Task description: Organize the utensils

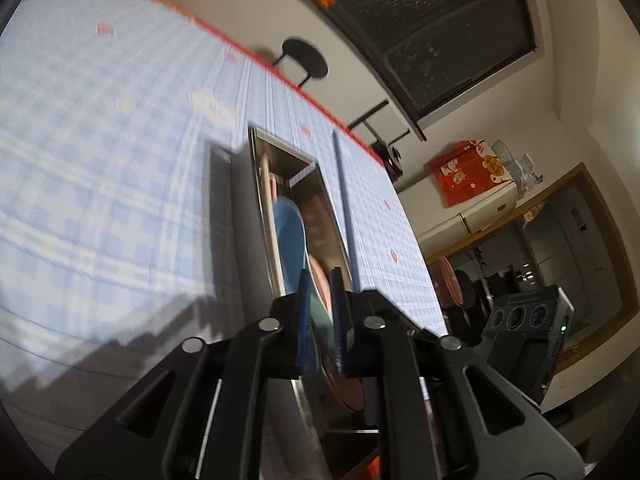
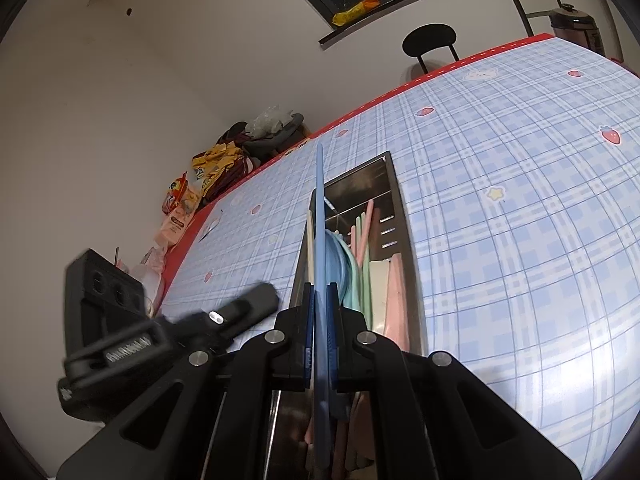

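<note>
A steel utensil box [image 2: 400, 216] lies on the blue plaid tablecloth [image 2: 520, 200]. Inside it are blue, teal, cream and pink utensils [image 2: 360, 256]. My right gripper [image 2: 320, 288] is shut on a long light-blue utensil [image 2: 320, 208], which points forward over the box's left side. In the left wrist view the same utensil [image 1: 343, 200] shows as a thin dark bar along the box [image 1: 296, 164]. My left gripper [image 1: 321, 276] hovers at the box's near end with its pads a narrow gap apart. Only the box's teal and pink contents show through that gap.
Snack bags [image 2: 212, 168] and bundled items sit at the table's red-trimmed far left edge. A black chair [image 2: 430, 40] stands behind the table under a dark window. Broad open tablecloth lies to the right of the box. The right gripper's housing [image 1: 524, 316] is close beside my left one.
</note>
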### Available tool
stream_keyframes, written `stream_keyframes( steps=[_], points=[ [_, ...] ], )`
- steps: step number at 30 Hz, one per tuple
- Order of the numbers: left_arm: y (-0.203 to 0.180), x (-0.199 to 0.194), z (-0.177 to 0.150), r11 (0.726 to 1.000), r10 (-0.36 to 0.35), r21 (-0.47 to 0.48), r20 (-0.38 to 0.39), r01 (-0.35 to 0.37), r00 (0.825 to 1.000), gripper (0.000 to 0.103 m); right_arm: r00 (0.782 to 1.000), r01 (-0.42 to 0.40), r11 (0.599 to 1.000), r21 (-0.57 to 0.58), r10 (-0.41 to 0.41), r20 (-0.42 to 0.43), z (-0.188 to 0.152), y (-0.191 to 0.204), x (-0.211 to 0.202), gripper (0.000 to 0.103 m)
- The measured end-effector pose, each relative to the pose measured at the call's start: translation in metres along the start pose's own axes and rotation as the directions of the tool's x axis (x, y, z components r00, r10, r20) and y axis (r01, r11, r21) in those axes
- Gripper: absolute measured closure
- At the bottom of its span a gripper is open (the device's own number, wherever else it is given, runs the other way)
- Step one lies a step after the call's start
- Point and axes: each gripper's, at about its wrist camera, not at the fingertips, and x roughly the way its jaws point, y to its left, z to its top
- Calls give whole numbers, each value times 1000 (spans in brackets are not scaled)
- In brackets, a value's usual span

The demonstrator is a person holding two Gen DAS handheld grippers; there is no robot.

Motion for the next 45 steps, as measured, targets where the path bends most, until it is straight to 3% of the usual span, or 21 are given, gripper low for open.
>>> stream_keyframes(
  steps=[5, 9, 17, 18, 19, 23, 28, 32, 33, 36, 45],
  points=[
    [-3, -33, 13, 992, 83, 90, 102, -92, 991, 74, 1000, -1, 1000, -23, 1, -31, -6, 9, 8, 96],
    [-3, -50, 20, 974, 157, 138, 164, -180, 974, 63, 998, 4, 999, -41, -6, -56, -12, 14, 14, 96],
    [8, -58, 21, 958, 214, 153, 179, -242, 960, 52, 998, 17, 999, -34, -19, -58, -12, 12, 15, 94],
    [9, -58, 21, 955, 221, 157, 181, -250, 958, 47, 999, 19, 999, -35, -21, -50, -11, 12, 13, 93],
    [10, -60, 19, 952, 229, 163, 186, -260, 956, 44, 999, 17, 999, -33, -19, -40, -11, 12, 11, 90],
    [7, -66, 18, 933, 258, 198, 214, -300, 942, 28, 1000, 17, 999, -48, -17, 13, -7, 15, 2, 56],
    [0, -77, 18, 894, 304, 252, 269, -371, 914, 19, 990, 88, 993, -83, -78, 118, -4, 21, -15, 20],
    [0, -86, 20, 872, 337, 261, 295, -414, 894, 16, 968, 190, 975, -118, -166, 189, -3, 27, -23, 6],
    [0, -88, 20, 868, 343, 261, 301, -423, 890, 7, 960, 219, 966, -137, -188, 206, -3, 30, -23, 6],
    [-1, -94, 20, 852, 353, 277, 326, -445, 877, 6, 934, 307, 932, -193, -256, 250, -6, 39, -24, 6],
    [-10, -124, 14, 769, 402, 331, 414, -547, 816, 6, 868, 457, 848, -268, -359, 342, -13, 61, -27, 6]
  ],
)
